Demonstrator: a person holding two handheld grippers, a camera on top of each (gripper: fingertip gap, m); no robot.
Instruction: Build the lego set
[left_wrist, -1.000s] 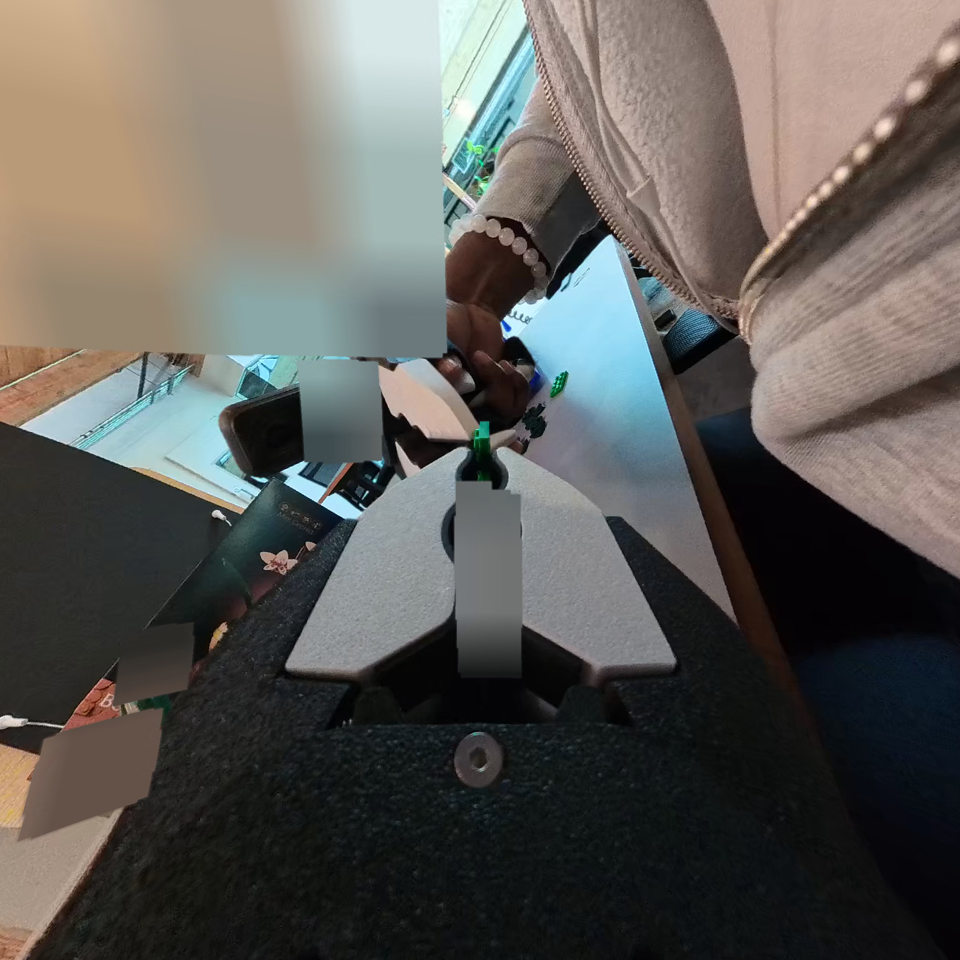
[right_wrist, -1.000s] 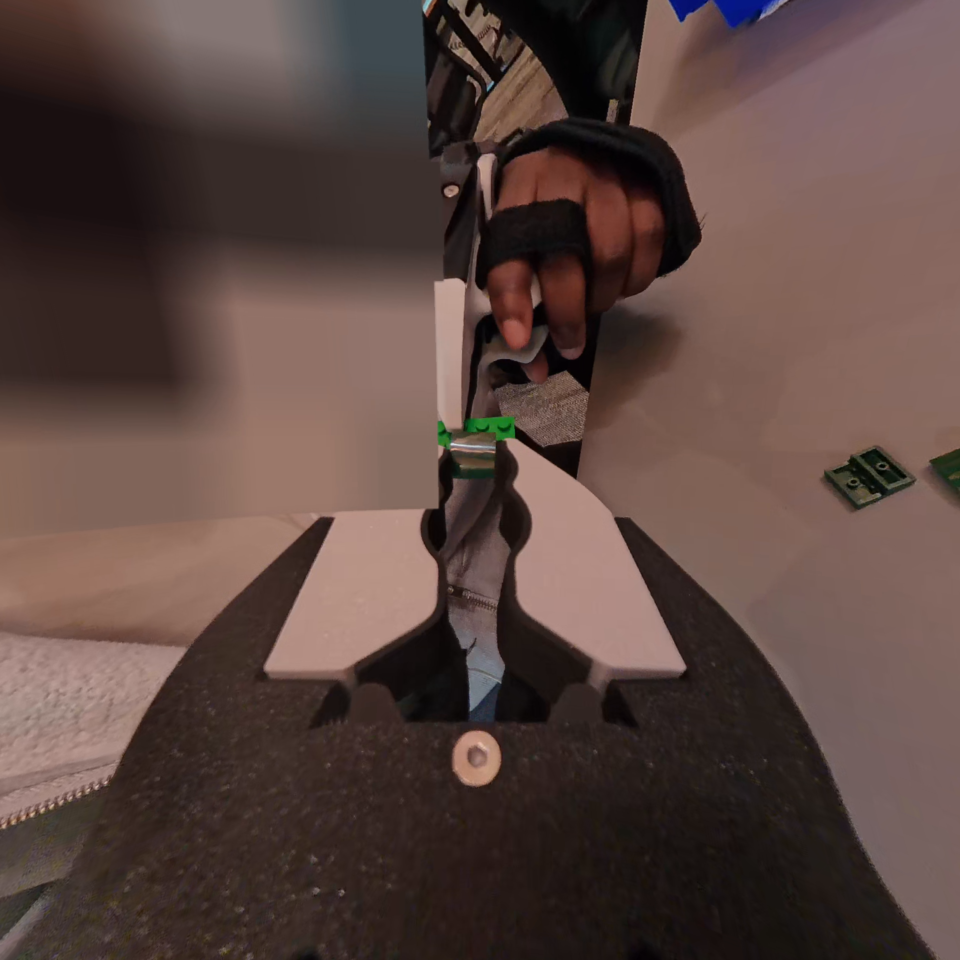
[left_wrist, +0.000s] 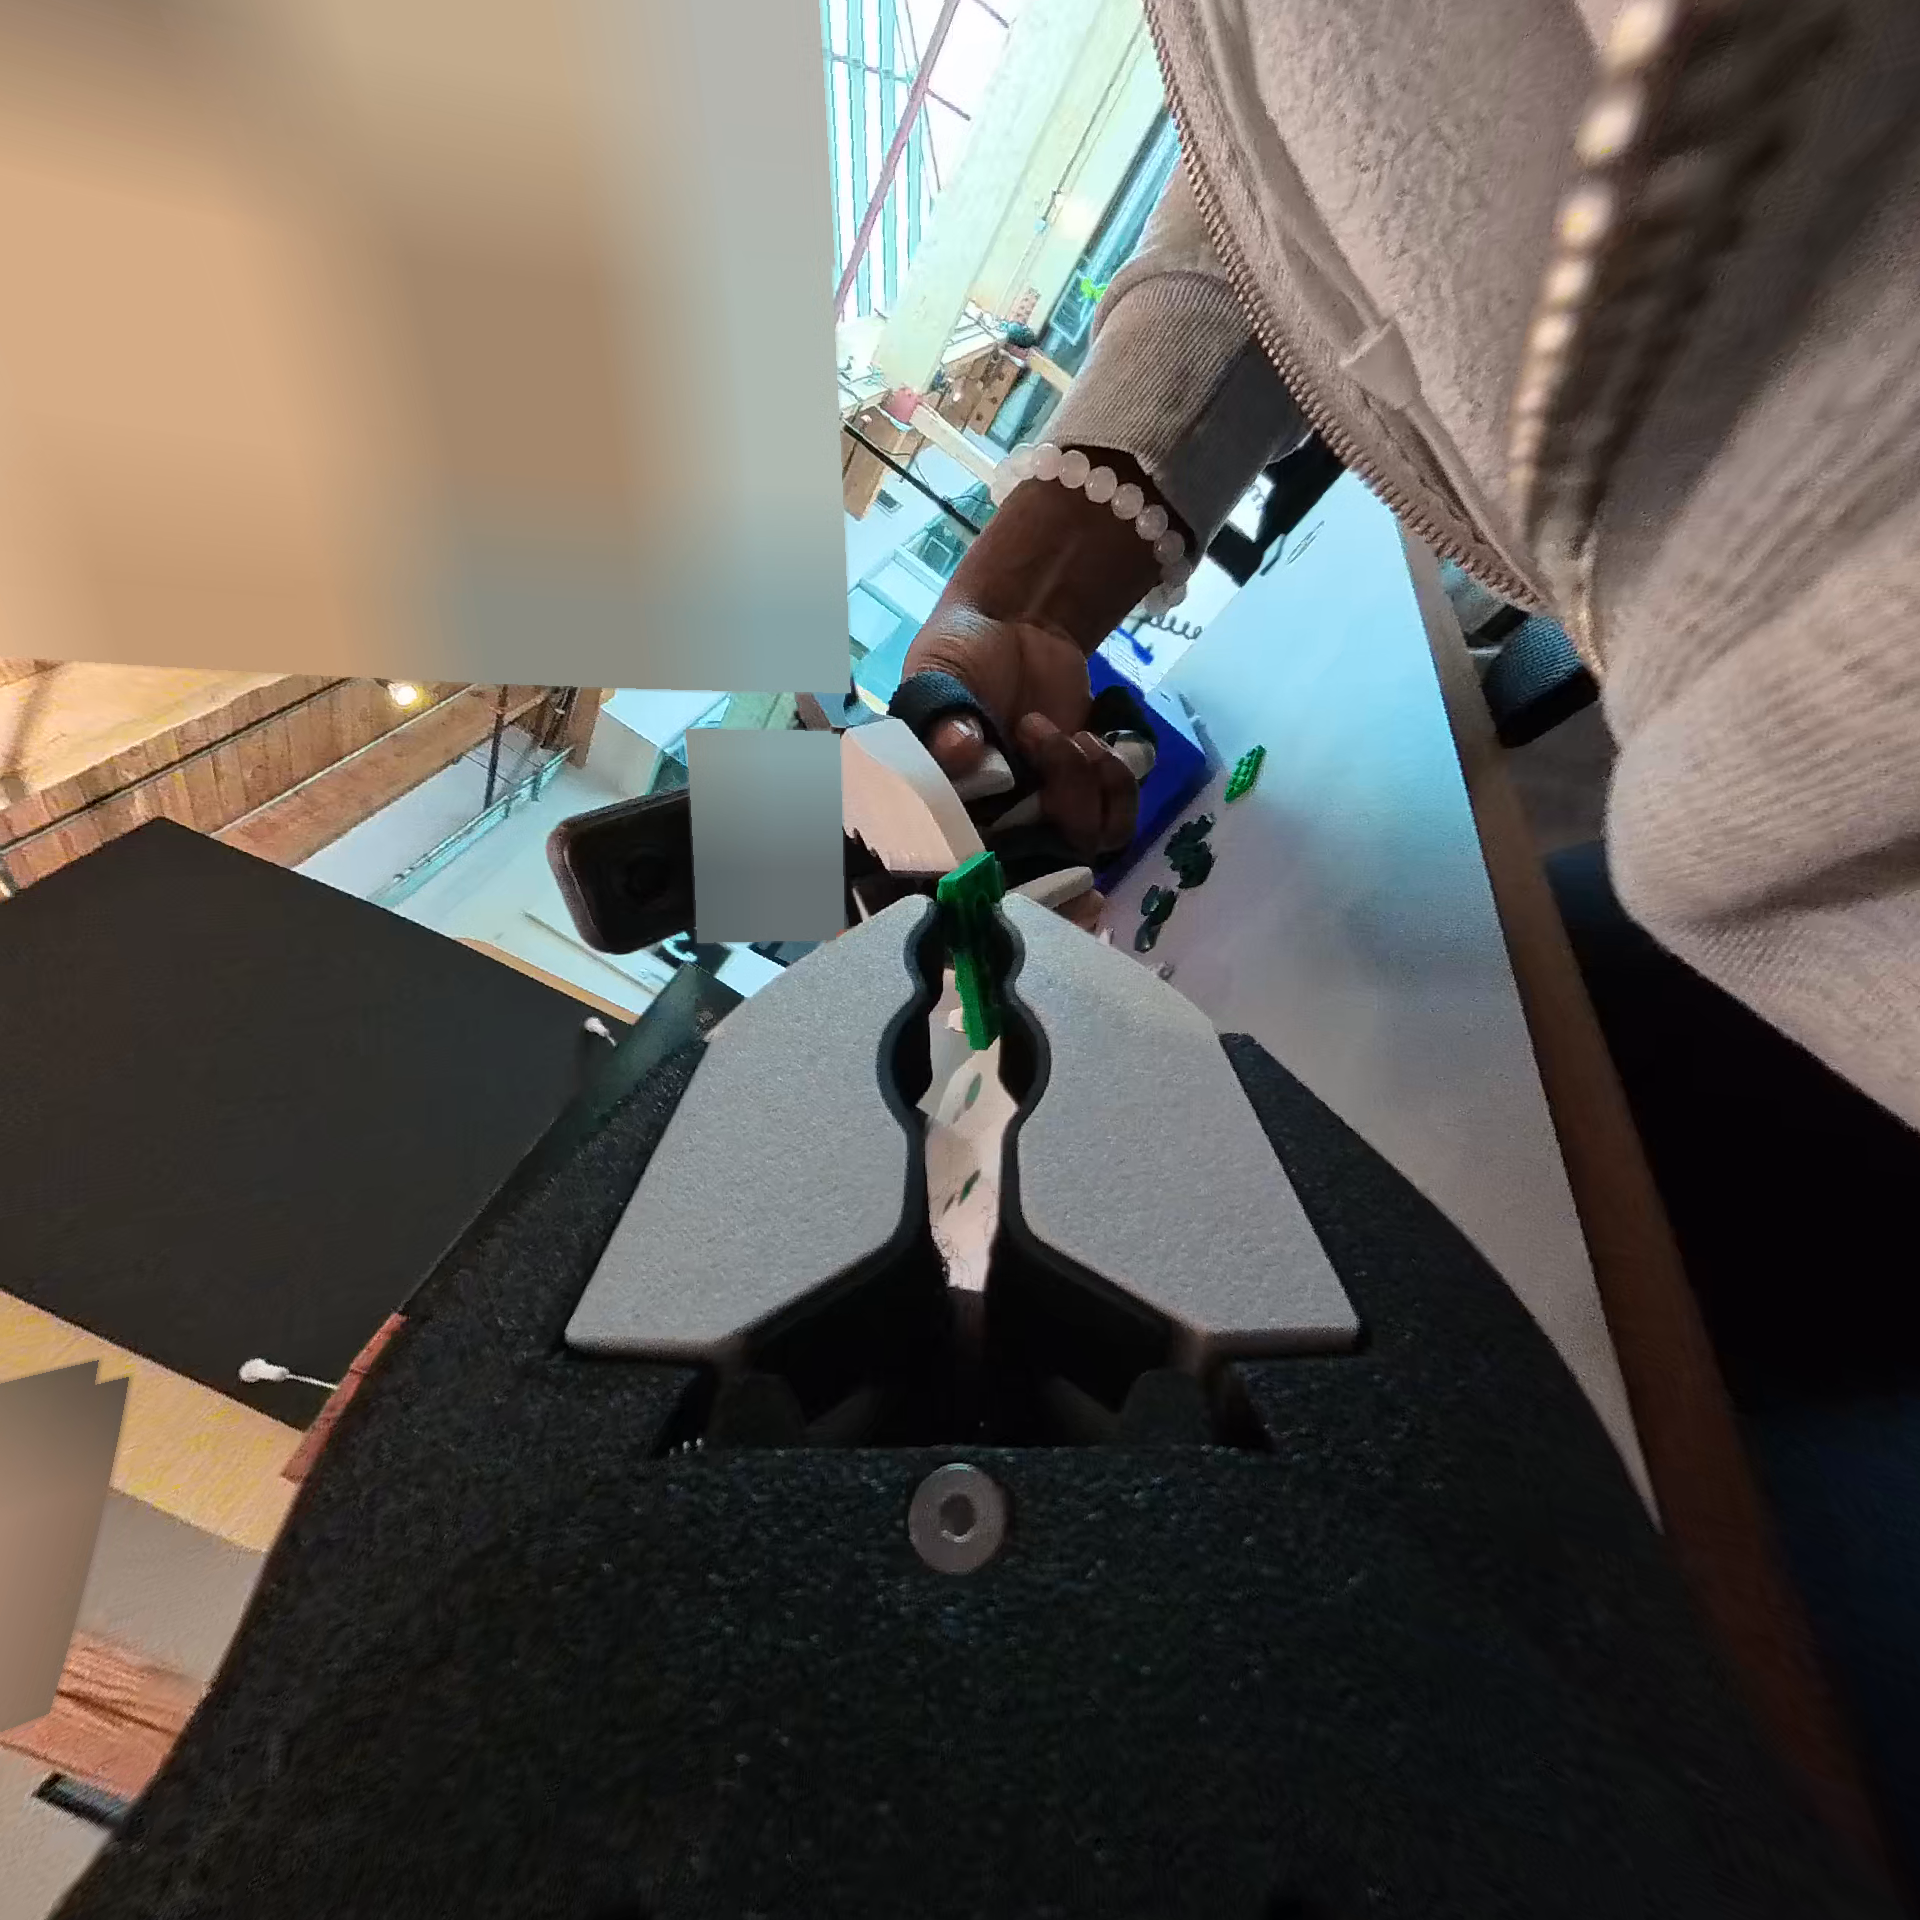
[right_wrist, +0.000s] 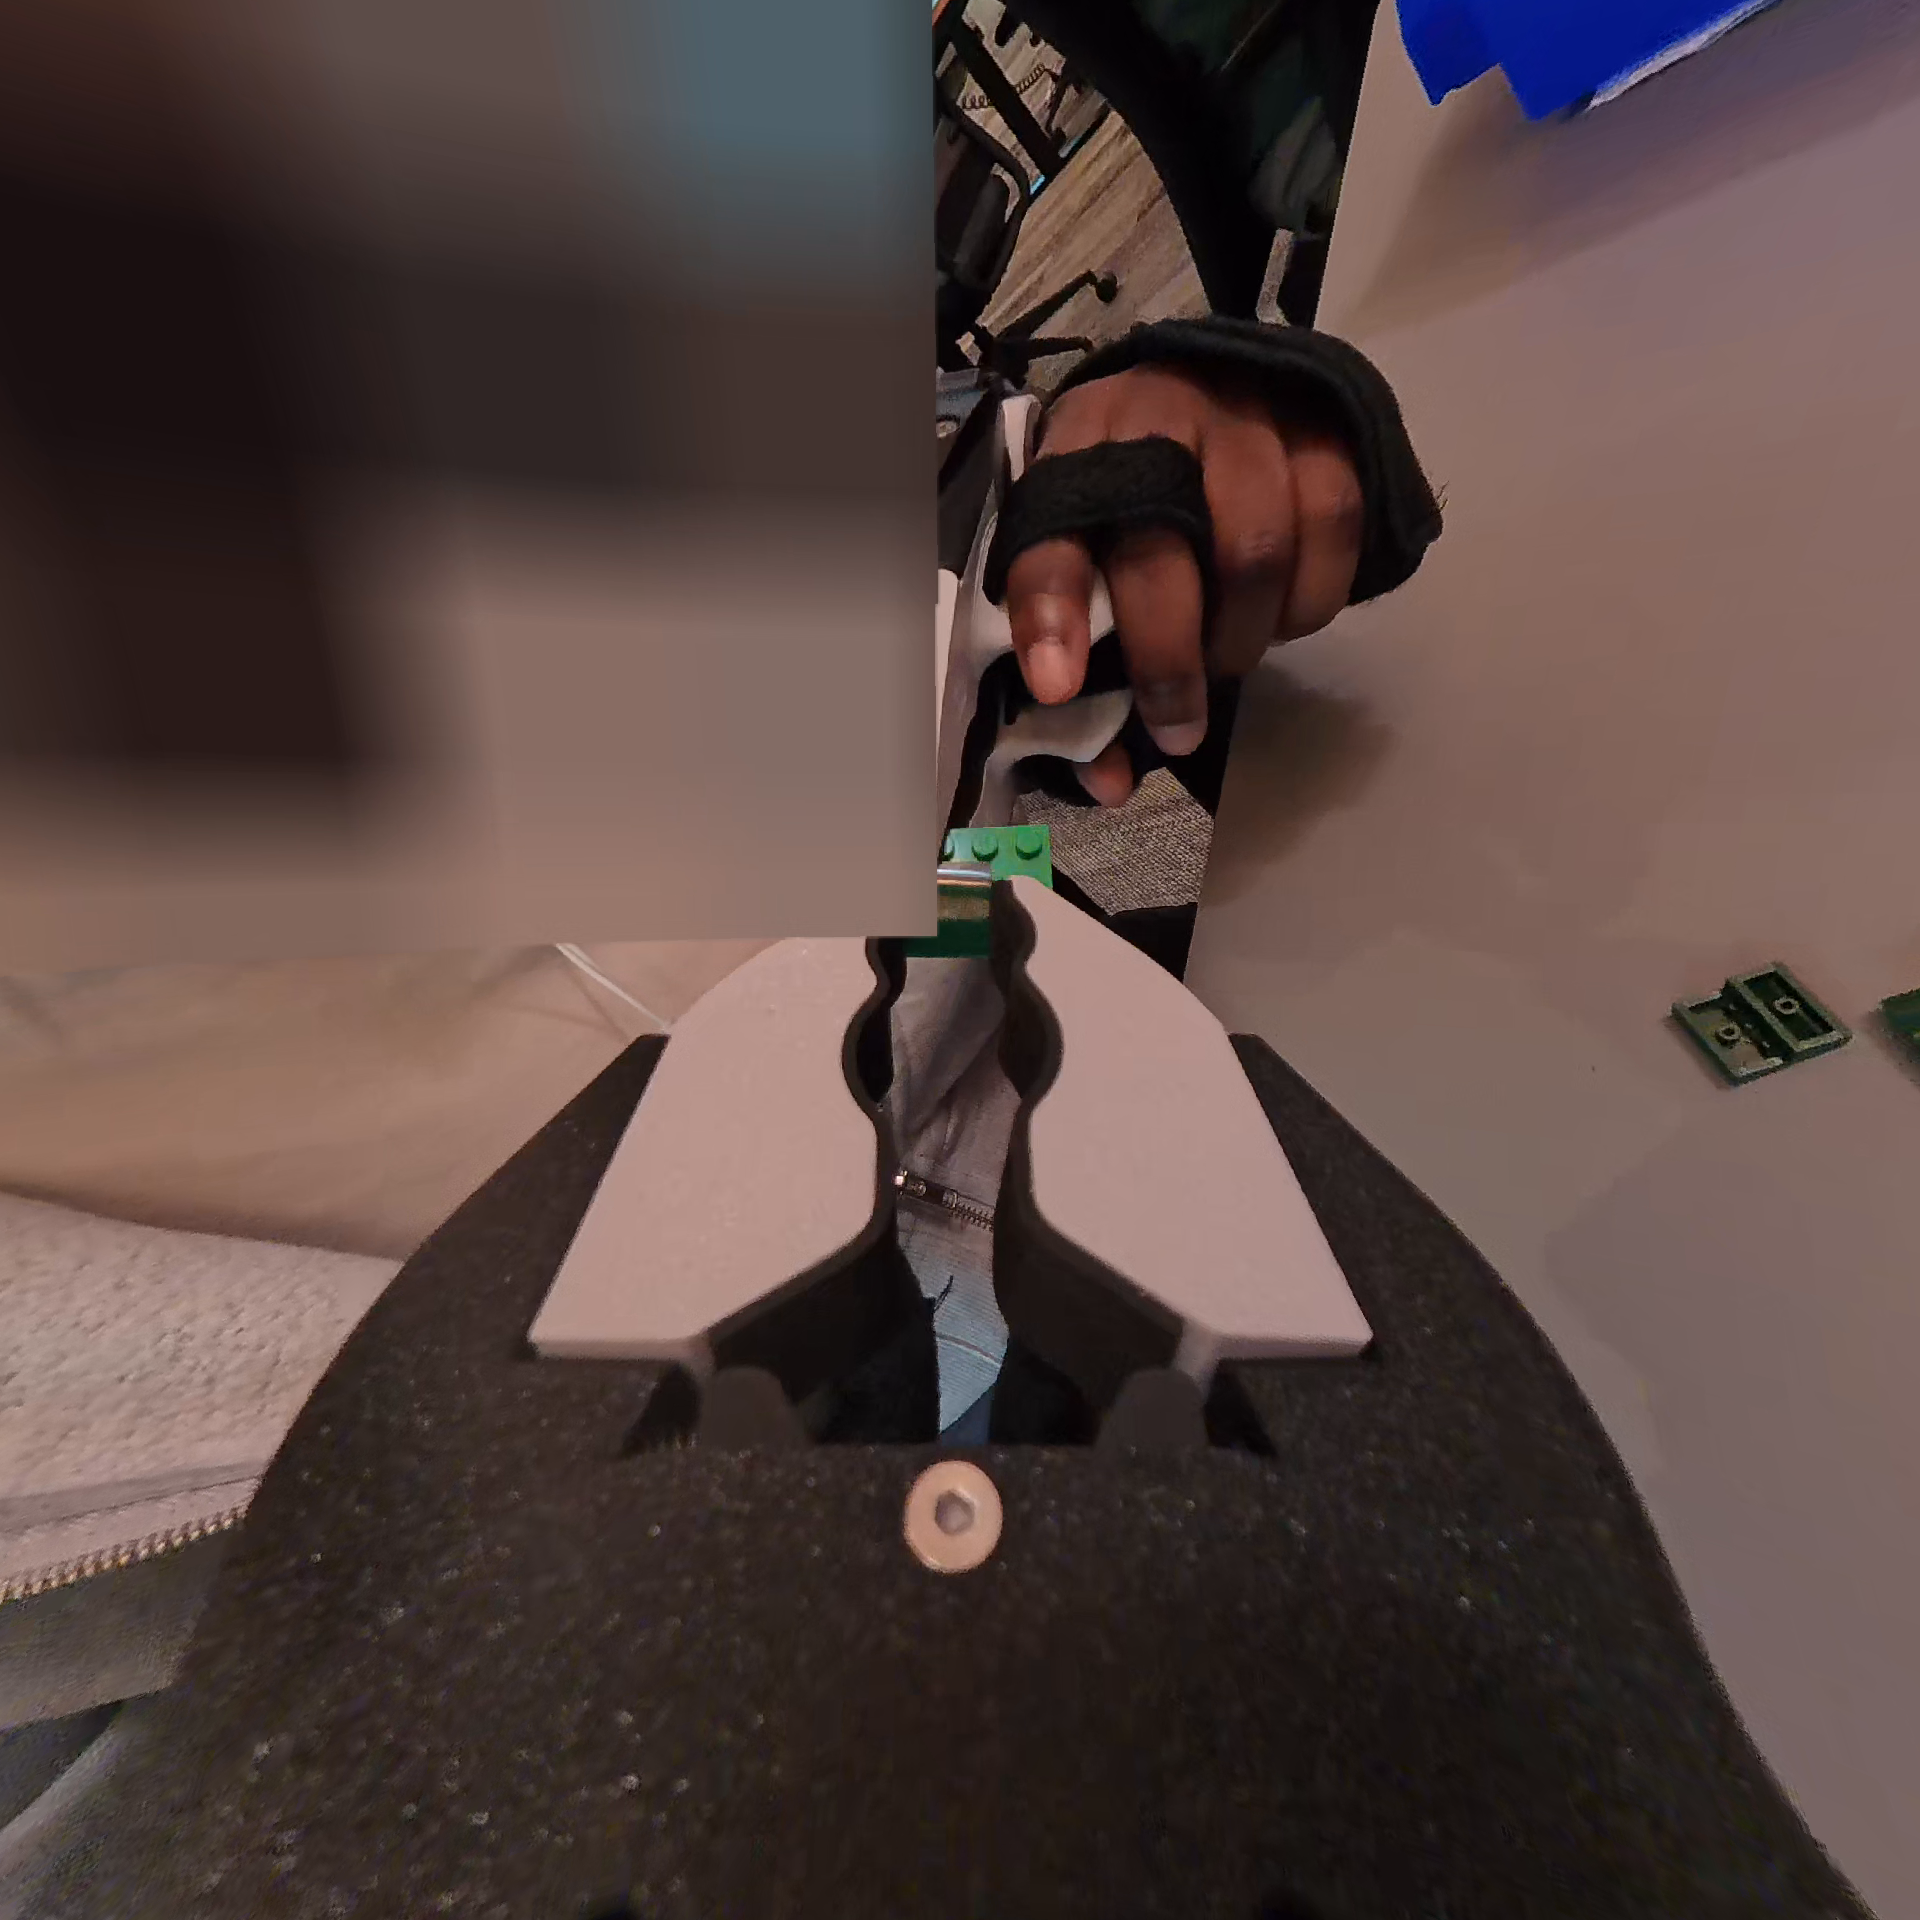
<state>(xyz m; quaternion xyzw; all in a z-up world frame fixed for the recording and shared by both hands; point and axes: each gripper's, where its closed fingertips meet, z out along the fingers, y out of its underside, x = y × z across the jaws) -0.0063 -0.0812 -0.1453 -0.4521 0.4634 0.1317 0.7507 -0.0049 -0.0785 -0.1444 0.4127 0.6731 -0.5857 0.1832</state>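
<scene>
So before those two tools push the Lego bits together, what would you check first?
1. Left gripper clamped on the green plate: ok, its jaws are shut on the plate.
2. Right gripper gripping the dark green piece: cannot tell, because a blurred patch covers part of it.
3. Green plate and dark green piece lined up, studs to underside: cannot tell from either view.
4. Spare pieces lying on the table, well away from both grippers: ok.
</scene>
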